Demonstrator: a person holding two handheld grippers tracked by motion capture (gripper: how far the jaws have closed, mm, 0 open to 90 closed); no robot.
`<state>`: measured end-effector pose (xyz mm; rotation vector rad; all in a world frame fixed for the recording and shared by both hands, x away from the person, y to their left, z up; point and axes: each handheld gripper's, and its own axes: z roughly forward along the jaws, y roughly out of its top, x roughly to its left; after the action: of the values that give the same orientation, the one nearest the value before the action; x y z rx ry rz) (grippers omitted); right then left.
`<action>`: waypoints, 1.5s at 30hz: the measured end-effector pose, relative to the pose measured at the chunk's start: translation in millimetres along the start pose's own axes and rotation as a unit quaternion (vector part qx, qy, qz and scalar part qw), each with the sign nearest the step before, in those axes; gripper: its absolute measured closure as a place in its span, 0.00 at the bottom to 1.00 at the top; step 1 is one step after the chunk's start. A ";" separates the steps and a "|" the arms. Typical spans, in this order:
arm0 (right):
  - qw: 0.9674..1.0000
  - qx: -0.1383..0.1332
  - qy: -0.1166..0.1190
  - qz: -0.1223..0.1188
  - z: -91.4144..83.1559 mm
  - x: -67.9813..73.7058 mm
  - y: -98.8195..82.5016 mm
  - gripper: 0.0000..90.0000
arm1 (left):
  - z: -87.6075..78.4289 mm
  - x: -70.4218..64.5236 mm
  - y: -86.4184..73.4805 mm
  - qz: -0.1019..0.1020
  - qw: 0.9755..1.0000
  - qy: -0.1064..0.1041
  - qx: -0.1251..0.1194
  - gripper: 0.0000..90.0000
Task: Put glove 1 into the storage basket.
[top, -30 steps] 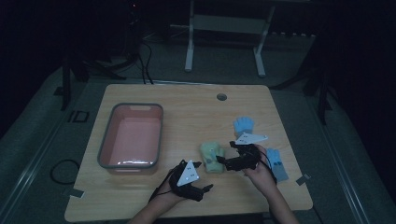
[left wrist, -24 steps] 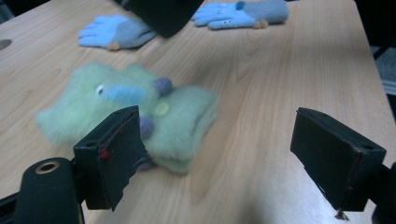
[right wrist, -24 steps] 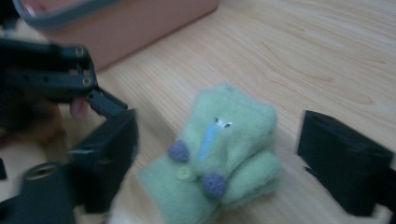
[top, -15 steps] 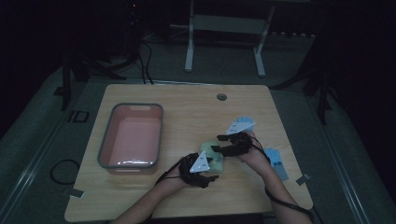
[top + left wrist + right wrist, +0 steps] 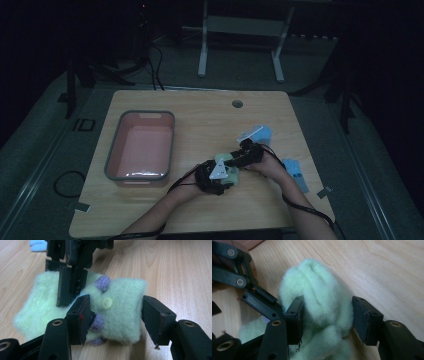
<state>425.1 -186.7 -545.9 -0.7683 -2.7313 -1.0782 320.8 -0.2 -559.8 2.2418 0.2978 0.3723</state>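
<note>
A pale green fuzzy felt piece [image 5: 233,176] with purple pompoms and a cream button [image 5: 107,303] lies on the wooden table [image 5: 200,210], right of centre. My left gripper [image 5: 227,175] [image 5: 116,312] has just been closing, and its pads now press on the piece's near end. From the other side comes my right gripper [image 5: 234,161] [image 5: 327,315]. It has also been closing, and it squeezes a bunched fold of the same piece [image 5: 322,302]. One of the right gripper's black fingers [image 5: 67,287] rests on the felt in the left gripper view.
A pink basin with a grey rim [image 5: 112,165] stands at the table's left. A light blue fuzzy item [image 5: 262,134] lies just beyond the right hand, and another blue piece [image 5: 296,175] lies near the right edge. A cable hole [image 5: 237,104] sits at the back.
Both hands came together at the green felt piece. The left gripper moved up and right to it, the right gripper moved left and down, and both sets of jaws narrowed onto it.
</note>
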 end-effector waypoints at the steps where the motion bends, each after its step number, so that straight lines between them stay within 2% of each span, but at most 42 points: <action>1: 1.000 0.001 0.007 0.004 0.8 -0.7 -0.7 0.59 | 1.0 -1.1 0.1 0.005 1.000 0.005 0.004 0.46; 2: 1.000 0.003 0.012 0.007 0.7 0.0 -0.6 0.62 | 1.5 -1.9 0.5 0.010 1.000 0.011 0.007 0.48; 4: 1.000 0.008 0.007 -0.001 -0.3 4.3 0.9 0.69 | 2.6 -3.8 1.9 0.018 1.000 0.018 0.015 0.51; 7: 1.000 0.017 -0.015 -0.019 -1.1 12.9 5.1 0.74 | 3.6 -7.3 5.0 0.029 0.999 0.033 0.024 0.59; 10: 0.999 0.014 -0.028 -0.024 -1.9 17.4 6.9 0.77 | 0.2 -6.7 8.8 0.019 0.999 0.034 0.025 0.76; 12: 0.999 0.009 -0.030 -0.019 -3.2 18.6 7.2 0.78 | -1.6 -6.4 10.1 0.014 0.999 0.035 0.025 0.81; 17: 0.999 0.004 -0.029 -0.018 -7.0 21.2 9.0 0.80 | -6.4 -3.2 12.7 0.007 0.999 0.029 0.026 0.83; 18: 0.999 0.001 -0.029 -0.019 -8.0 22.0 9.8 0.80 | -11.9 -0.3 16.3 0.003 0.999 0.026 0.025 0.83; 24: 0.999 -0.016 -0.024 -0.025 -19.5 31.5 22.6 0.80 | -27.5 4.4 26.2 0.019 0.999 0.023 0.034 0.84; 28: 0.999 -0.024 -0.019 -0.032 -25.0 37.4 32.1 0.80 | -43.3 8.2 33.0 0.029 0.999 0.026 0.037 0.84; 32: 0.998 -0.037 -0.016 -0.041 -29.0 44.7 42.3 0.80 | -58.1 13.2 37.1 0.033 0.998 0.020 0.040 0.84; 36: 0.998 -0.044 -0.006 -0.046 -30.3 50.4 51.1 0.80 | -70.7 15.1 40.0 0.048 0.997 0.024 0.050 0.84; 38: 0.998 -0.048 -0.002 -0.047 -30.7 53.0 56.0 0.80 | -77.0 16.9 41.1 0.050 0.997 0.022 0.053 0.84; 45: 0.997 -0.055 0.000 -0.062 -29.9 62.3 75.8 0.80 | -95.4 22.8 42.1 0.056 0.996 0.036 0.058 0.84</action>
<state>405.9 -133.6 -460.3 -0.6204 -2.7707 -1.2630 311.3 47.5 -464.9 2.3697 0.2373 0.5083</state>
